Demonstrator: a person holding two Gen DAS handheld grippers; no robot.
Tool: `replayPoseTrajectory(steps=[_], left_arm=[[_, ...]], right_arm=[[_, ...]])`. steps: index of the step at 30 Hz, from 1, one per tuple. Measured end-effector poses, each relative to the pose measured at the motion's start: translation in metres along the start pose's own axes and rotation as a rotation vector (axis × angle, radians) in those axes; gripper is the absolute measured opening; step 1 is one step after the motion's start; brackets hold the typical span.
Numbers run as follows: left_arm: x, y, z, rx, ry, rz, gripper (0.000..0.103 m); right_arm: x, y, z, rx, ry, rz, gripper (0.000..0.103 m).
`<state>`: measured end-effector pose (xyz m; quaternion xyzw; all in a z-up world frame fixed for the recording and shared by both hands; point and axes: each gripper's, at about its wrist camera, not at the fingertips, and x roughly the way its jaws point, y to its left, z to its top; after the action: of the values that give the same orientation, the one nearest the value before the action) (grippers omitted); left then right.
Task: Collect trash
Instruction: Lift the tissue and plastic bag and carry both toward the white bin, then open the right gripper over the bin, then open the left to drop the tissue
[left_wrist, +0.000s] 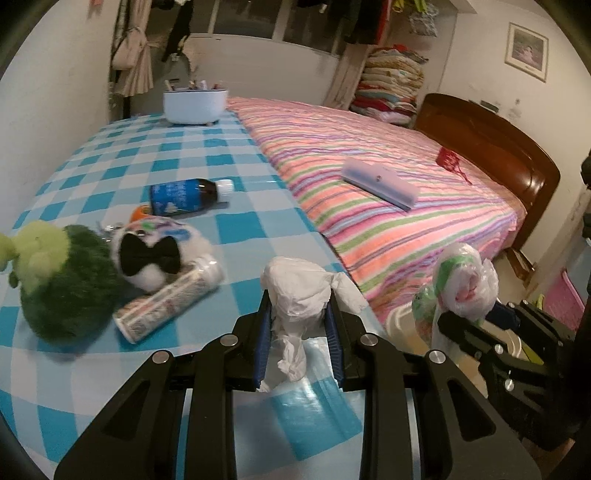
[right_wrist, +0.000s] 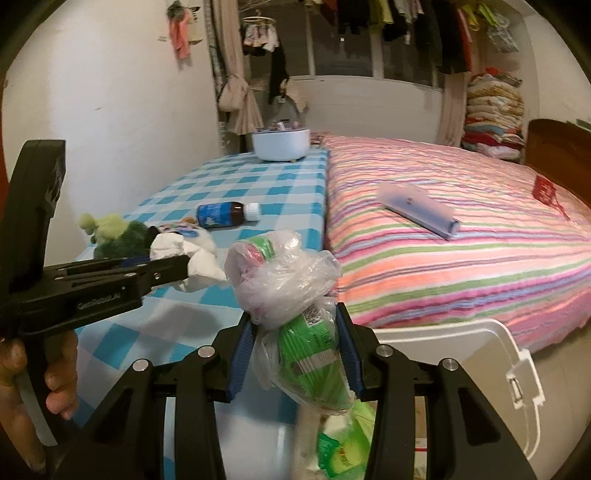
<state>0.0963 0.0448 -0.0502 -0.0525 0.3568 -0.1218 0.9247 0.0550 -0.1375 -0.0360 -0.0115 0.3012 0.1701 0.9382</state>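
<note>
- While both my grippers carry loads, the stock reads as follows.
- Left gripper (left_wrist: 297, 325): jaws clenched on a tissue wad (left_wrist: 295, 291), lifted just off the checked cloth (left_wrist: 147, 155) at its near edge; I judge it held this way for carrying to a bin.
- Right gripper (right_wrist: 295, 347): jaws clenched on a bag bundle (right_wrist: 284, 280), clear plastic over a green wrapper (right_wrist: 310, 365), raised above a white bin (right_wrist: 517, 354) that stands on the floor beside the bed (right_wrist: 461, 258). Placement suggests a drop is near.
- Bin: only a rim and a handle show; its inside is mostly hidden behind the right gripper. Green packaging (right_wrist: 340, 450) below the bundle may lie in it; I cannot tell.
- Cloth, remaining: bottle (left_wrist: 190, 195) on its side, printed tube (left_wrist: 170, 302), two plush toys (left_wrist: 70, 280). The tube is partly under the white toy; whether any of these is trash I cannot say.
- Far end of cloth: white bowl (left_wrist: 195, 103), contents blurred.
- Bed: flat lilac case (left_wrist: 380, 182), small red item (left_wrist: 448, 158), too small to name.
- Person's hand (right_wrist: 59, 373) on the left gripper's handle, cut off at the frame edge.
</note>
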Motion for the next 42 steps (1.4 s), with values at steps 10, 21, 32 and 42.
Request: replayPoseTrajectory(steps=[10, 21, 32, 42], left_arm=[[0.007, -0.032, -0.010, 0.058, 0.024, -0.057, 0.026], [0.013, -0.062, -0.016, 0.072, 0.042, -0.129, 0.026], [0.019, -0.082, -0.019, 0.106, 0.059, -0.157, 0.027], [0.021, -0.103, -0.021, 0.144, 0.066, -0.178, 0.027]], right_arm=[[-0.014, -0.037, -0.009, 0.072, -0.006, -0.080, 0.041], [-0.021, -0.055, -0.015, 0.126, -0.005, -0.143, 0.041], [-0.031, -0.088, -0.025, 0.242, -0.009, -0.238, 0.046], [-0.062, -0.110, -0.025, 0.373, -0.150, -0.303, 0.069]])
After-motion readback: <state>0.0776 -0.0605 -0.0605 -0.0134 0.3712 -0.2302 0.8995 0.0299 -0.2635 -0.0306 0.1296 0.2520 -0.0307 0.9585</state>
